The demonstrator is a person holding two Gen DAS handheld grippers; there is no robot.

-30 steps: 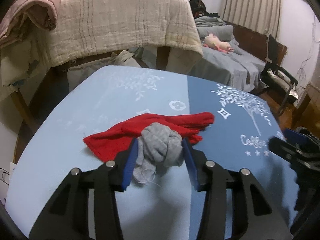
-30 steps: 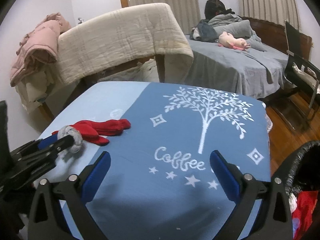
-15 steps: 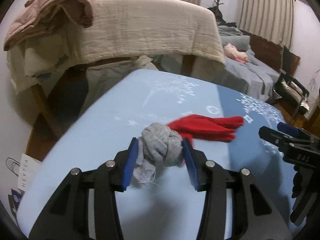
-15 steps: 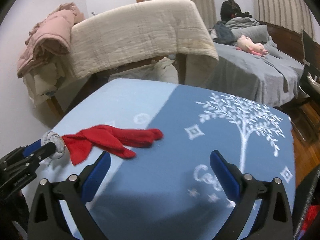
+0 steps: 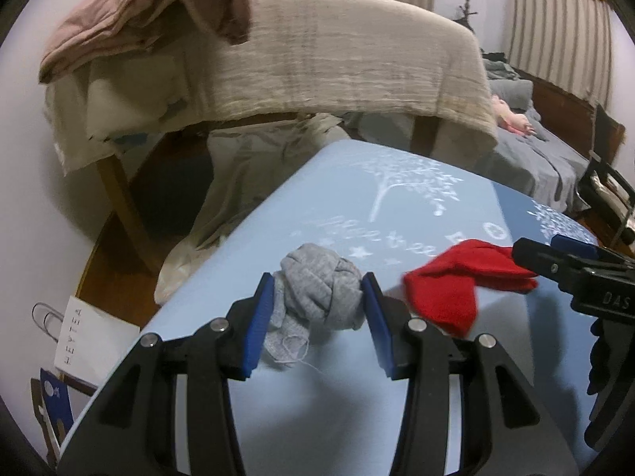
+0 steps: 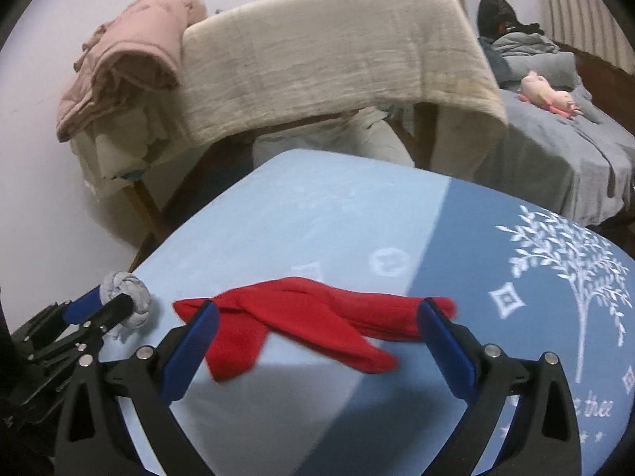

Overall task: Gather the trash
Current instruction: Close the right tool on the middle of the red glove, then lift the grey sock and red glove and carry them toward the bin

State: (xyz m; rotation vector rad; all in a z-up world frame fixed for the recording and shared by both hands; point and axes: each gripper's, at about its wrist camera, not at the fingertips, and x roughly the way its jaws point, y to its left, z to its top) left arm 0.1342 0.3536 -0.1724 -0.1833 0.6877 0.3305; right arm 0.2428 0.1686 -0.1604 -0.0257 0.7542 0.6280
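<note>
A two-tone blue tabletop (image 6: 325,230) printed with white trees fills the lower frame. Behind it, a beige quilt (image 6: 329,59) drapes over a wooden frame, with a pink padded jacket (image 6: 131,59) heaped at upper left. A pink plush toy (image 6: 549,97) lies on the grey bed (image 6: 555,150) at right.

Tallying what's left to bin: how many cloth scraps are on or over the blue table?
2. The grey wad is clamped in the left gripper at the table's left edge. The red cloth lies mid-table between the right gripper's open fingers. None looks hidden.

both wrist views sit close above the blue tablecloth (image 5: 416,206), angled down toward the draped chair (image 6: 325,51), sharing both.
</note>
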